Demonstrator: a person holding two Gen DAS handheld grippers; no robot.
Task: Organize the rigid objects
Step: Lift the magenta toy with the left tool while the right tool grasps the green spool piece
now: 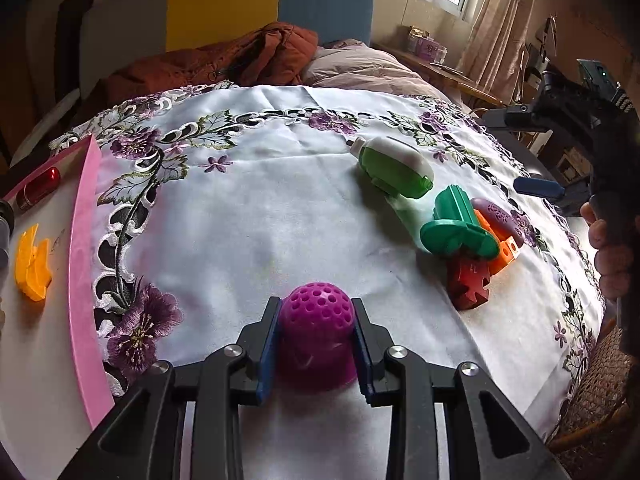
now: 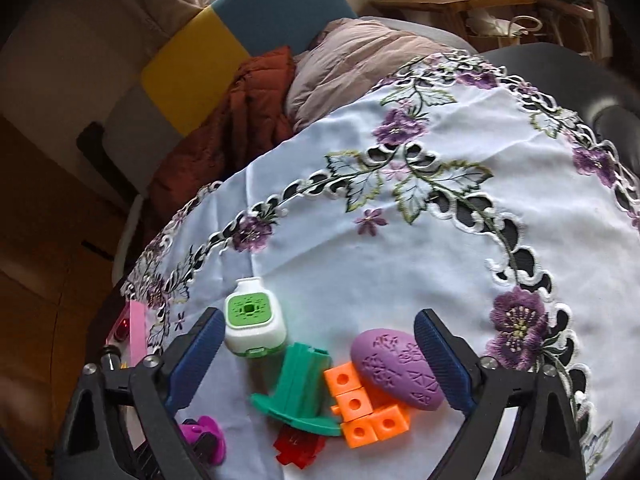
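My left gripper point(image 1: 316, 340) is shut on a magenta perforated dome point(image 1: 316, 332), low over the embroidered white tablecloth point(image 1: 248, 216). A pink-rimmed tray point(image 1: 82, 280) at the left holds an orange piece point(image 1: 33, 264) and a red cylinder point(image 1: 38, 186). To the right lie a green-and-white bottle point(image 1: 394, 168), a teal flanged part point(image 1: 456, 226), orange cubes point(image 1: 505, 250), a purple egg point(image 1: 498, 218) and a red gear piece point(image 1: 468, 284). My right gripper point(image 2: 320, 354) is open above that pile: teal part point(image 2: 300, 388), orange cubes point(image 2: 360, 408), purple egg point(image 2: 396, 368).
A bed with a rust-coloured quilt point(image 1: 240, 60) and a pink pillow point(image 1: 360, 68) lies behind the table. A yellow and blue headboard point(image 1: 268, 4) stands at the back. A wicker chair point(image 1: 592, 392) is at the right edge. The right hand-held gripper point(image 1: 568, 192) hovers at the right.
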